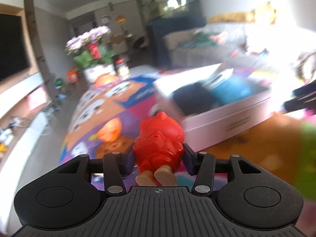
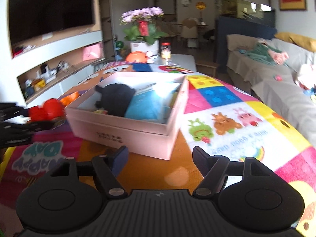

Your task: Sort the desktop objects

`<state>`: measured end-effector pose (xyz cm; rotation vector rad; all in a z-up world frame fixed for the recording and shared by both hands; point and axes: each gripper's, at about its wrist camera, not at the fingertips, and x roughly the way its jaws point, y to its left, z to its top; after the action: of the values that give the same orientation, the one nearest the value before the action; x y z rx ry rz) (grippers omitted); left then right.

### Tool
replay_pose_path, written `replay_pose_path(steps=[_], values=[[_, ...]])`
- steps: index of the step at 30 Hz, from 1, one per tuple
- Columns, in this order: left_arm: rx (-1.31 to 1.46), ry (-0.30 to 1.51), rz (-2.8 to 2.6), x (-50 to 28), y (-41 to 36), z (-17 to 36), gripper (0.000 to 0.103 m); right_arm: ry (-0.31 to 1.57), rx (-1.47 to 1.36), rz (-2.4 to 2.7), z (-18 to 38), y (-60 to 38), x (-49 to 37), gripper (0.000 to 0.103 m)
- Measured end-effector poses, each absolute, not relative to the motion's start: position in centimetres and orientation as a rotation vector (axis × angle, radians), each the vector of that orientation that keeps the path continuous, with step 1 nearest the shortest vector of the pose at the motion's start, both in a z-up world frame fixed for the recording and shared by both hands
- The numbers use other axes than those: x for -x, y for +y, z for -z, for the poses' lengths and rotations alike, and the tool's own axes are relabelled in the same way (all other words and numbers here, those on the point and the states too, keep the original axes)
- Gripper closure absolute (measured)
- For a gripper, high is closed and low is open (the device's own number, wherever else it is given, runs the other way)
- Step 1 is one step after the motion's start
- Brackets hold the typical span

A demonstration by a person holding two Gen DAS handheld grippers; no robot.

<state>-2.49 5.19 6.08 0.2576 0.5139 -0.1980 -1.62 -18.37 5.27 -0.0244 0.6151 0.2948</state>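
Observation:
My left gripper is shut on a red toy figure with tan feet, held above the colourful mat, left of the white box. In the right wrist view the left gripper and the red toy figure show at the far left, beside the white box. The box holds a black item and a blue item. My right gripper is open and empty, just in front of the box's near corner.
An orange toy lies on the mat left of the box. A flower pot, an orange round toy and a jar stand at the table's far end. A sofa runs along the right.

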Motion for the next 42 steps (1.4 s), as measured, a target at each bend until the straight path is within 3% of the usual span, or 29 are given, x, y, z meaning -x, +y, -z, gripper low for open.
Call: replay_pose_path(steps=[9,11,13,18,27,30,33,42], values=[[-0.284,0.47,0.455,3.9,-2.6,-5.2,0.047,0.61,-0.069,-0.2,-4.8,-21.0,2.1,0.025],[-0.262,0.485,0.46,3.2,-3.1,-4.8,0.037,0.603,-0.071,-0.18,-4.8,-21.4,2.4,0.021],[-0.236,0.473,0.461,3.1,-2.5,-5.2,0.016,0.596,-0.061,-0.165,-4.6,-21.6,2.7,0.018],[-0.214,0.442,0.257,2.6,2.6,-6.1,0.007,0.621,-0.069,-0.172,-3.3,-21.5,2.8,0.017],[-0.099,0.643,-0.063,-4.5,12.2,-2.2,0.007,0.646,-0.032,-0.264,-2.0,-19.1,3.2,0.01],[-0.11,0.652,-0.063,-6.1,11.9,-1.5,0.009,0.648,-0.046,-0.25,-2.1,-19.3,3.2,0.006],[-0.144,0.653,-0.063,-6.3,11.0,-1.4,0.027,0.655,-0.059,-0.243,-2.0,-19.5,3.0,0.006],[-0.114,0.645,0.1,-0.9,7.7,-2.3,0.028,0.658,-0.073,-0.239,-1.9,-19.7,2.9,0.004]])
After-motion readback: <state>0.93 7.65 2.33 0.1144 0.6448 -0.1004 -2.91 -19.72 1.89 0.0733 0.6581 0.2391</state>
